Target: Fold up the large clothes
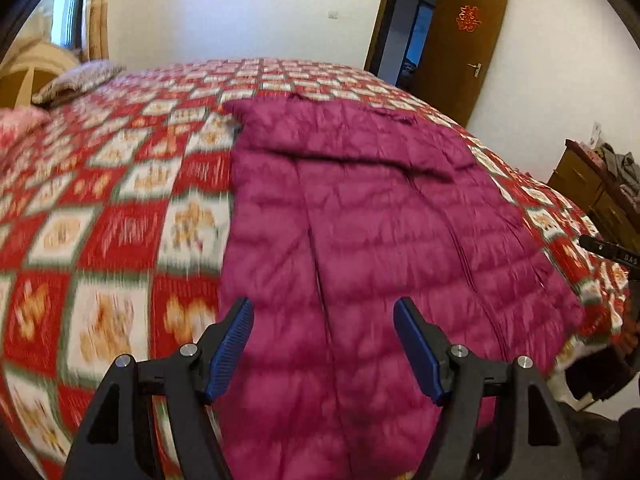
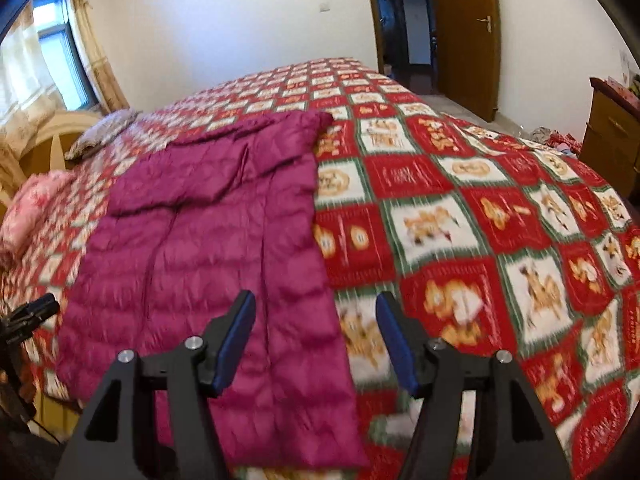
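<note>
A magenta quilted down jacket (image 1: 360, 240) lies flat and lengthwise on the bed, its near hem hanging at the bed's front edge; it also shows in the right wrist view (image 2: 208, 248). My left gripper (image 1: 324, 312) is open and empty, hovering above the jacket's near left part. My right gripper (image 2: 316, 308) is open and empty, above the jacket's near right edge. The tip of the right gripper (image 1: 608, 250) shows at the right in the left wrist view; the left gripper (image 2: 32, 312) shows at the left in the right wrist view.
The bed carries a red, white and green patterned cover (image 2: 460, 220). Pillows (image 1: 76, 80) lie at the headboard end. A brown door (image 1: 468, 40) stands open at the far wall. A wooden dresser (image 1: 596, 196) stands to the right of the bed.
</note>
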